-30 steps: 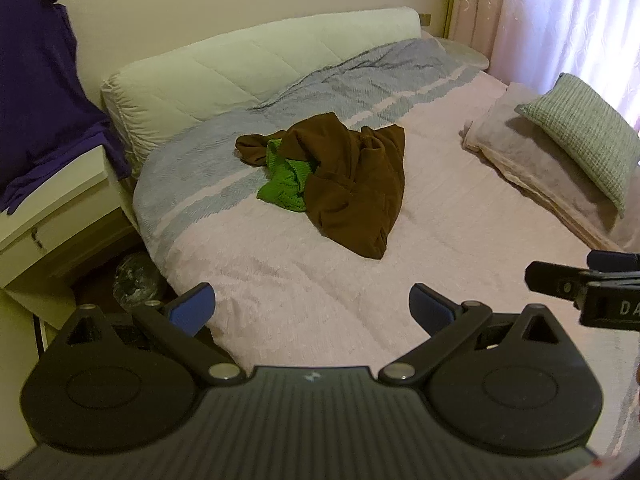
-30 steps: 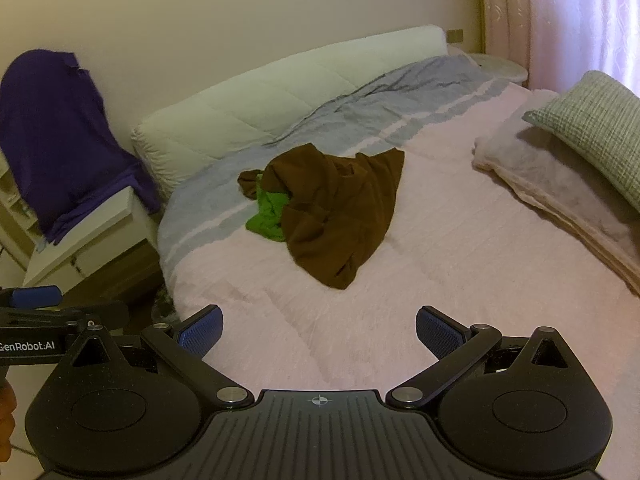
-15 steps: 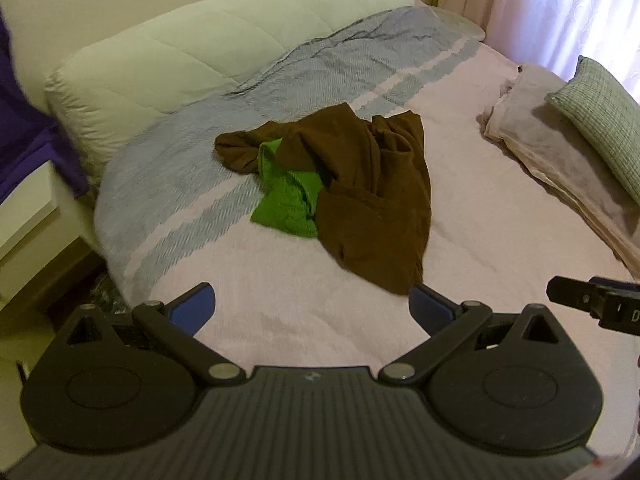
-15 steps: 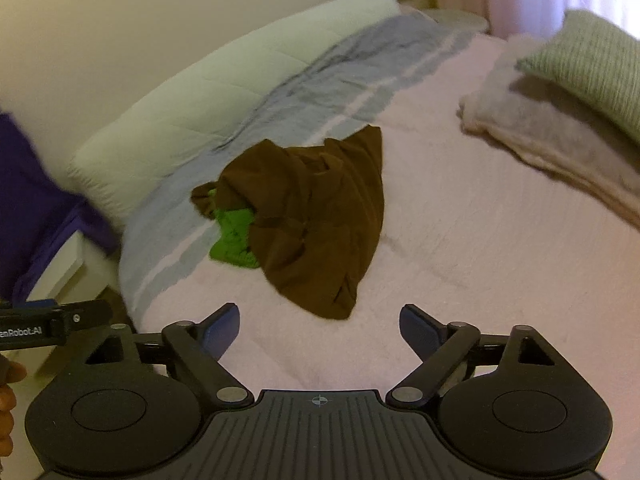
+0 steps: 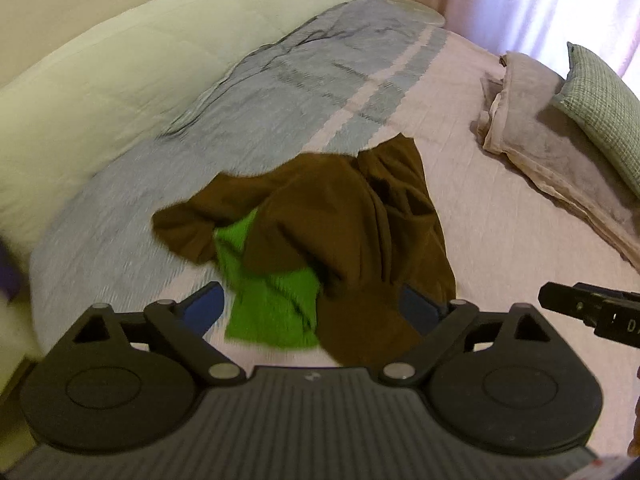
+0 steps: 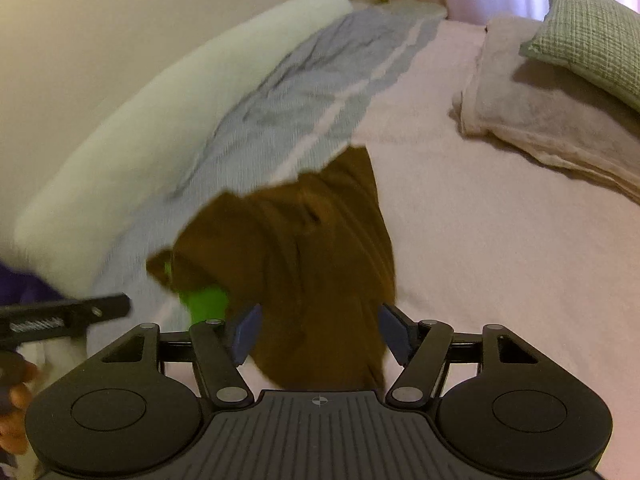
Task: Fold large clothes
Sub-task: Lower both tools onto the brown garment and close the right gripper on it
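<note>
A crumpled brown garment (image 5: 344,216) (image 6: 316,248) lies in a heap on the bed, draped over a bright green garment (image 5: 268,300) (image 6: 202,300). My left gripper (image 5: 316,310) hangs open just above the near edge of the heap, its blue pads spread over the green cloth and the brown hem. In the right wrist view my right gripper (image 6: 322,334) is open too, its pads either side of the brown garment's near end. Neither gripper holds cloth. The right gripper's tip (image 5: 592,312) shows at the right edge of the left wrist view.
The bed (image 5: 500,232) has a pink cover with a grey-blue striped part toward a pale padded headboard (image 5: 132,68). A folded beige blanket (image 6: 532,116) and a green checked cushion (image 6: 592,40) lie at the right. A hand (image 6: 16,404) holds the left gripper.
Both grippers have moved forward and down toward the heap, which now fills the space between their fingers. The right gripper's fingers have narrowed somewhat. The clothes have not moved.
</note>
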Motion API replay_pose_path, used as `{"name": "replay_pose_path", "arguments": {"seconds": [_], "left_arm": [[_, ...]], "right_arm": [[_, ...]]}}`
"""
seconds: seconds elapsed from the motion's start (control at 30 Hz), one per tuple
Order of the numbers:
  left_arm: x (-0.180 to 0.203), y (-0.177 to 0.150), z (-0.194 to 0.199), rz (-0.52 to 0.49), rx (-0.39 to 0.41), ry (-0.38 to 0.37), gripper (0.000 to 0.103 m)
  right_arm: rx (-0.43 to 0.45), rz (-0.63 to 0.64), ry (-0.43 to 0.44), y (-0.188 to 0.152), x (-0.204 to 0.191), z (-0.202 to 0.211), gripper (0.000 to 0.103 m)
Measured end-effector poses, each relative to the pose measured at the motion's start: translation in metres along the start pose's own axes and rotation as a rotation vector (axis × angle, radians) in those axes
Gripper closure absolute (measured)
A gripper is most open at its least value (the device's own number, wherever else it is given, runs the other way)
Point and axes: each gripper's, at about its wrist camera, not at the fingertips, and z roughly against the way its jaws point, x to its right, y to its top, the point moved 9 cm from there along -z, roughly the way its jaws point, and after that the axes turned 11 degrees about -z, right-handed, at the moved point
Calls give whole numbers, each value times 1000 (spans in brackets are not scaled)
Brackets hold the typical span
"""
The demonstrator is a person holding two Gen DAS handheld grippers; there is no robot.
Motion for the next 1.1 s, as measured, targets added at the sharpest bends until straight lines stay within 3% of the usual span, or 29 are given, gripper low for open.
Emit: {"name": "replay_pose_path", "arguments": {"seconds": [0.17, 0.43, 0.63, 0.67, 0.73, 0.77, 0.83, 0.9, 1.1], "left_arm": [[-8, 34, -51, -45, 2, -32, 16], [-13, 69, -125, -120, -21, -43, 18], [-15, 77, -159, -128, -49, -43, 18], [-15, 77, -164, -128, -54, -42, 18], [-14, 77, -168, -127, -61, -45, 20], [-14, 77, -169, -127, -64, -45, 21], [-13, 77, -168, -131, -68, -43, 29], [-13, 79, -160, -125, -62, -43, 30], [-6, 83, -118, -109, -14, -39, 30]], "right_arm": [[18, 7, -64, 25, -17, -51, 40], [16, -20, -94, 53, -20, -131, 41], [-8, -17, -135, 55, -10, -189, 54], [-15, -21, -139, 55, -8, -198, 58], [-34, -31, -121, 53, -6, -212, 78], [-47, -33, -104, 51, -6, -217, 102], [-38, -21, -73, 50, -7, -214, 103], [27, 6, -49, 54, -12, -192, 103], [264, -95, 74, 78, -5, -70, 103]]}}
